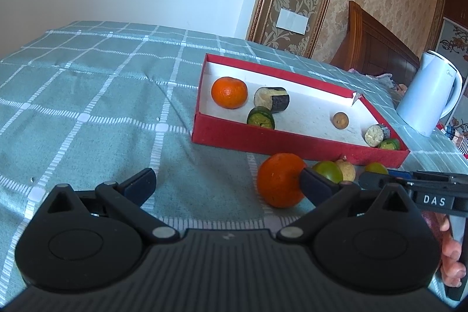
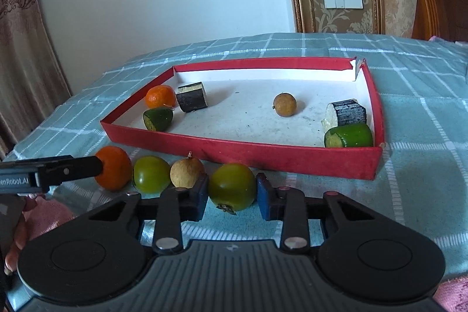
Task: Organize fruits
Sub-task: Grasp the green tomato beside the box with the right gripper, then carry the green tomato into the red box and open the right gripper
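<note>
**Right claw lining up on green fruit, grasp not made yet**

Green fruit [image 2: 232, 186] sits between the right claw's [image 2: 232, 196] blue pads, on the checked cloth [image 2: 424, 165] just in front of the red box [image 2: 263, 155]. Slight gap on both sides, so claw is released, not gripping. My read: pick step in hand. Next move: clench on the fruit, lift, clear the box's near wall, set down inside.

Left of that claw: longan [image 2: 187, 173], a second green fruit [image 2: 151, 174], then an orange [image 2: 113, 167]. Left claw [image 1: 228, 184] is spread wide, holds nothing; one fingertip touches the orange [image 1: 279, 180].

Right view only: pad gap, and box contents clearly — orange, longan, dark and green cut pieces. Left view only: white kettle [image 1: 430, 95] beyond the box, left claw's spread.
</note>
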The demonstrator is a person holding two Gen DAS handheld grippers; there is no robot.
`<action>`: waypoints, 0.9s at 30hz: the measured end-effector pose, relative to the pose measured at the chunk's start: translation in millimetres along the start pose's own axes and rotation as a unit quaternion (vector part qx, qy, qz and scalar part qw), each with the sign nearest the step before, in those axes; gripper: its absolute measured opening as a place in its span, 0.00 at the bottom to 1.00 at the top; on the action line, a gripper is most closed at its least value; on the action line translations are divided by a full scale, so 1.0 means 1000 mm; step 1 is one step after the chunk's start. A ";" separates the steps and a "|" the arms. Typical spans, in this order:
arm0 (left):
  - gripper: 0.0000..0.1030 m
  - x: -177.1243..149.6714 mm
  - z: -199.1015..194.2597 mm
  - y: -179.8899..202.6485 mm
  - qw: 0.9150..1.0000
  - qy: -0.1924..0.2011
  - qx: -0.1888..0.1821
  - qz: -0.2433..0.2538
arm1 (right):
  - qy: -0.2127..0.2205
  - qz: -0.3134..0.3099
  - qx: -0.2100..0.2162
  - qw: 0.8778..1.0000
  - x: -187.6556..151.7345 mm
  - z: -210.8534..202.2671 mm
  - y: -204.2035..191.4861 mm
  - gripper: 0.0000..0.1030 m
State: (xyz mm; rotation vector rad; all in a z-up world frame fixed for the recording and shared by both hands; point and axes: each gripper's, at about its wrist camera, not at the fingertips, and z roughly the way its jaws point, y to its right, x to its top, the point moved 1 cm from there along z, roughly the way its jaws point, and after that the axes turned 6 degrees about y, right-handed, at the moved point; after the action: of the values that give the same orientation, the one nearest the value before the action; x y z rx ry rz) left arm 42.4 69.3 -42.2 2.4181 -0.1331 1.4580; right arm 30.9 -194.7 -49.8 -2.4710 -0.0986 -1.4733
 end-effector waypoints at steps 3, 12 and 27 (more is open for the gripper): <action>1.00 0.000 0.000 0.000 1.000 0.000 0.000 -0.001 | 0.004 -0.001 -0.001 1.000 -0.001 -0.004 -0.001 0.32; 1.00 -0.001 0.000 -0.001 1.000 -0.002 -0.002 -0.003 | 0.057 -0.013 -0.013 0.998 -0.002 -0.035 -0.004 0.32; 1.00 -0.001 0.000 -0.001 1.000 -0.002 -0.002 -0.004 | 0.042 -0.043 -0.056 0.997 0.048 0.019 0.010 0.32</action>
State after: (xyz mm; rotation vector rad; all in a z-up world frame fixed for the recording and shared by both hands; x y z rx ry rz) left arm 42.2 70.3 -43.0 2.4157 -0.1271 1.4472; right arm 72.3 -203.5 -18.1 -2.5162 -0.1109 -1.6600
